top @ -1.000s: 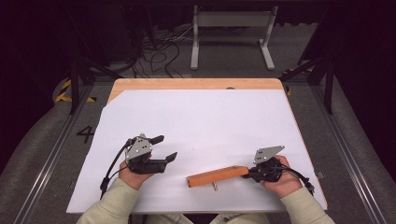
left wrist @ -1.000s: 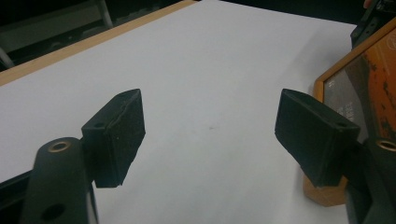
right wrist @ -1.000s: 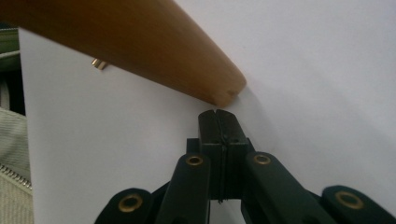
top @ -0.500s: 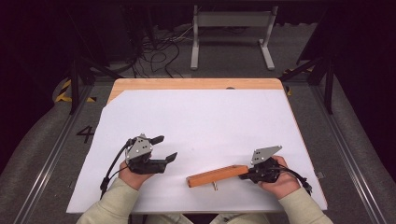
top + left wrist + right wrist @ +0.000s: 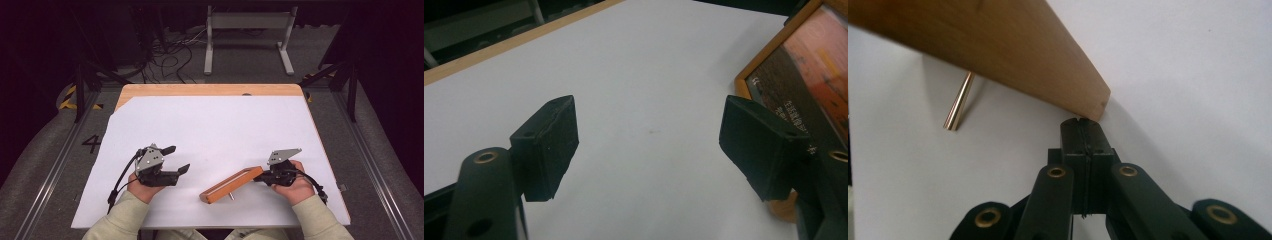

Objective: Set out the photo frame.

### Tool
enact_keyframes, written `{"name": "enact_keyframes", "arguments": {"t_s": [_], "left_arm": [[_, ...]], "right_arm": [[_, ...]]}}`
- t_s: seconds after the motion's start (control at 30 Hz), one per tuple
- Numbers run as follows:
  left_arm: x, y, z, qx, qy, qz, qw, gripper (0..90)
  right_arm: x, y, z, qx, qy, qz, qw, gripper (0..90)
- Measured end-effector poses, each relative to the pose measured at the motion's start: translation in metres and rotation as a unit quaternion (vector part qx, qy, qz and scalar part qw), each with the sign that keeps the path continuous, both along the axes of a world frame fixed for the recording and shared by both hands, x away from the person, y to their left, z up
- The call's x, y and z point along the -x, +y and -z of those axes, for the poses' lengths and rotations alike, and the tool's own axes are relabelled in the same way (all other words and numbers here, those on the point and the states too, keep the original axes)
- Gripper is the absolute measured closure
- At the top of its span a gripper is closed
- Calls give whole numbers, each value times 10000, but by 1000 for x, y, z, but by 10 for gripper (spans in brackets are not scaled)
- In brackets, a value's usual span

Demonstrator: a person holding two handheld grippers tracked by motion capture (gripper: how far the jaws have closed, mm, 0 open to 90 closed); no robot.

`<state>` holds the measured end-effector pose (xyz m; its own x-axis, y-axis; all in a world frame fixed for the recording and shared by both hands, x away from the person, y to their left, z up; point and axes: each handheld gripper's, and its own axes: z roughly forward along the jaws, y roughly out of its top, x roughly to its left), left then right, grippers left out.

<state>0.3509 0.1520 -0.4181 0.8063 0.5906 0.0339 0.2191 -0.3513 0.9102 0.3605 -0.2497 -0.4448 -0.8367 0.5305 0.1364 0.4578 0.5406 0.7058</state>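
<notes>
A wooden picture frame (image 5: 231, 185) stands slanted on the white table sheet (image 5: 215, 125) near the front edge, with a small brass peg (image 5: 232, 196) sticking out toward me. My right gripper (image 5: 259, 177) is shut, and its tips touch the frame's right end. In the right gripper view the closed jaws (image 5: 1082, 125) meet the frame's corner (image 5: 998, 45) with nothing between them, and the brass peg (image 5: 959, 102) lies at the left. My left gripper (image 5: 180, 158) rests open and empty to the left of the frame. Its view looks between the jaws (image 5: 649, 145) at bare sheet, with the frame's picture side (image 5: 794, 75) at the right.
The wooden tabletop (image 5: 210, 90) shows along the far edge of the sheet. Behind the table are a metal stand (image 5: 247, 35) and loose cables (image 5: 170, 55) on the floor. Dark rails run along both sides.
The frame's right end has swung slightly away from me and to the left, along with the right gripper's tips. The left gripper has stayed put.
</notes>
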Motion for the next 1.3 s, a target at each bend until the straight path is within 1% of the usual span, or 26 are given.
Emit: {"name": "enact_keyframes", "arguments": {"t_s": [0.27,0.37,0.53,0.67,0.7,0.8,0.93,1.07,1.3], "left_arm": [[0,0,0,-9,2,-5,10000,239],[0,0,0,-18,6,-1,10000,239],[-1,1,1,-12,23,-28,10000,239],[-2,2,2,-18,31,-52,10000,240],[-2,2,2,-20,35,-57,10000,240],[-1,3,2,-39,28,-57,10000,240],[0,4,2,-25,39,-89,9999,240],[0,6,3,-39,35,-103,9999,241],[1,7,3,-13,41,-138,9999,241]], "right_arm": [[-16,12,-3,-74,-1,53,10000,900],[-23,17,-2,-162,39,97,9998,900],[-33,27,-3,-159,24,112,9998,900],[-39,33,-4,-110,11,116,9999,900],[-43,37,-5,-88,16,102,9999,900],[-47,42,-5,-103,4,87,9999,900],[-53,50,-6,-46,-2,26,10000,900],[-59,59,-6,-47,-10,-43,10000,900],[-68,74,-8,-18,-37,-156,9999,900]]}}
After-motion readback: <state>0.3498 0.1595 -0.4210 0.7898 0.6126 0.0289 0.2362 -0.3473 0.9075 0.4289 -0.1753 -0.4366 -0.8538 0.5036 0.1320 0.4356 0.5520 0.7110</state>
